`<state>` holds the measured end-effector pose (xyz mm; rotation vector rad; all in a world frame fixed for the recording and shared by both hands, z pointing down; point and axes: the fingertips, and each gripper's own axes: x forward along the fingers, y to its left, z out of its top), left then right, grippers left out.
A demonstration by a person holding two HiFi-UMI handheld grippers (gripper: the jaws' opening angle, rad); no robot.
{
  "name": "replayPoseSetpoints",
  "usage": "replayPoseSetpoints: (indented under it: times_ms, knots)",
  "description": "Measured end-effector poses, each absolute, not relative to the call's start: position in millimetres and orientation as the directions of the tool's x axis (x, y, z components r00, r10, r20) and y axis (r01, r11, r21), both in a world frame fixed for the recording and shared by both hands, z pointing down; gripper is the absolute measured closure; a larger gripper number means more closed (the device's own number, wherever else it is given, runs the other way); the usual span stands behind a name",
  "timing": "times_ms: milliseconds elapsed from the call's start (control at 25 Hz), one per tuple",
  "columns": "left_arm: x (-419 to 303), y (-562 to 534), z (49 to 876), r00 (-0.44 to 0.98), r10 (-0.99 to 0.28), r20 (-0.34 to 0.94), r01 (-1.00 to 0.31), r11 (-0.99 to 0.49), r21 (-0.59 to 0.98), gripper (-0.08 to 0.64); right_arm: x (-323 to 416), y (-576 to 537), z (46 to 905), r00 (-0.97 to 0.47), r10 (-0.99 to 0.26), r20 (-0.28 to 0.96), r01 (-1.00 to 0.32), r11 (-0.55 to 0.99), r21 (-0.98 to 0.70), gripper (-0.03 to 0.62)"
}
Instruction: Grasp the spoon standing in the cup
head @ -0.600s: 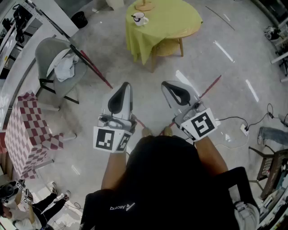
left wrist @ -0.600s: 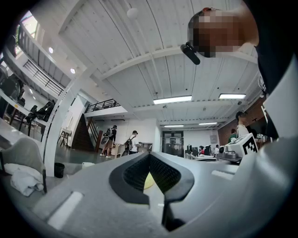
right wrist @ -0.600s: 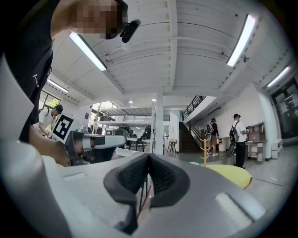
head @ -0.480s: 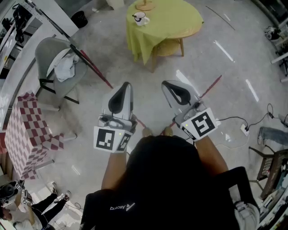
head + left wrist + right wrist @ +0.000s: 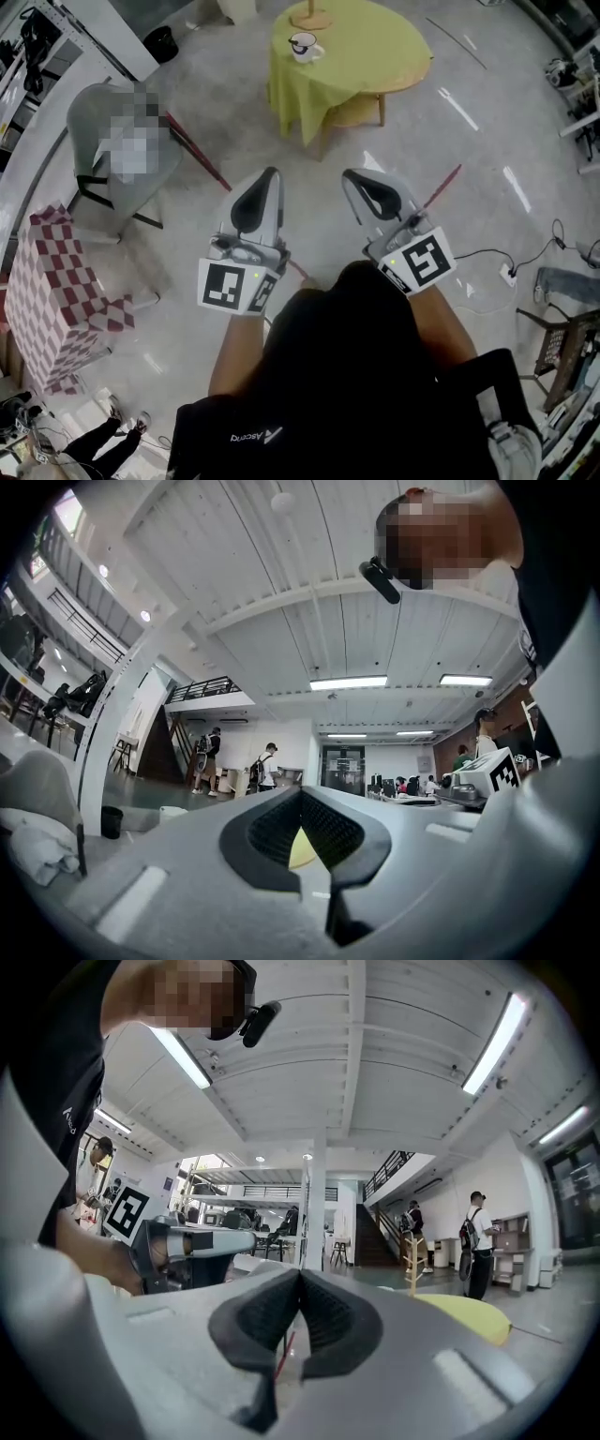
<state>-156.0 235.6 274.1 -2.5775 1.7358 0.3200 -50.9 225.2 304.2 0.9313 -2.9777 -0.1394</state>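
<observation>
Edged slightly closer to the green-clothed worktop (image 5: 375,52), upper centre. Holding left tongs (image 5: 270,174) and right tongs (image 5: 349,176) mid-frame, both closed on nothing. Well apart yet from the cup (image 5: 304,45) at worktop's left; cannot discern the spoon.

Cup (image 5: 303,44) on table (image 5: 375,47), left side
</observation>
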Motion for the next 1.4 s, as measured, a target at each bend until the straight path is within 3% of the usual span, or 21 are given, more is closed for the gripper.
replayPoseSetpoints:
  times_ms: [480,920,1240,1320,1400]
  knots:
    - [-173,89,297,0.341,-0.93,-0.134,-0.932,-0.354,0.084,0.549,-62,80,318,-0.811,-0.585,-0.015,-0.583,0.805,0.108,0.589]
    - [-168,-123,338,0.163,-0.987,-0.003,-0.983,-0.163,0.088,0.548,-57,-134,333,-0.881,-0.474,0.006,-0.47,0.875,0.12,0.589]
    - [-175,-214,387,0.028,-0.994,0.105,-0.986,-0.01,0.166,0.541,-60,-216,347,-0.915,-0.402,0.034,-0.396,0.912,0.108,0.589]
    - [-178,-228,403,0.002,-0.989,0.145,-0.978,0.028,0.207,0.445,-59,-225,351,-0.914,-0.404,0.043,-0.399,0.912,0.093,0.589]
    - [-180,-240,420,-0.023,-0.982,0.187,-0.967,0.069,0.244,0.411,-56,-231,356,-0.91,-0.41,0.057,-0.406,0.911,0.08,0.589]
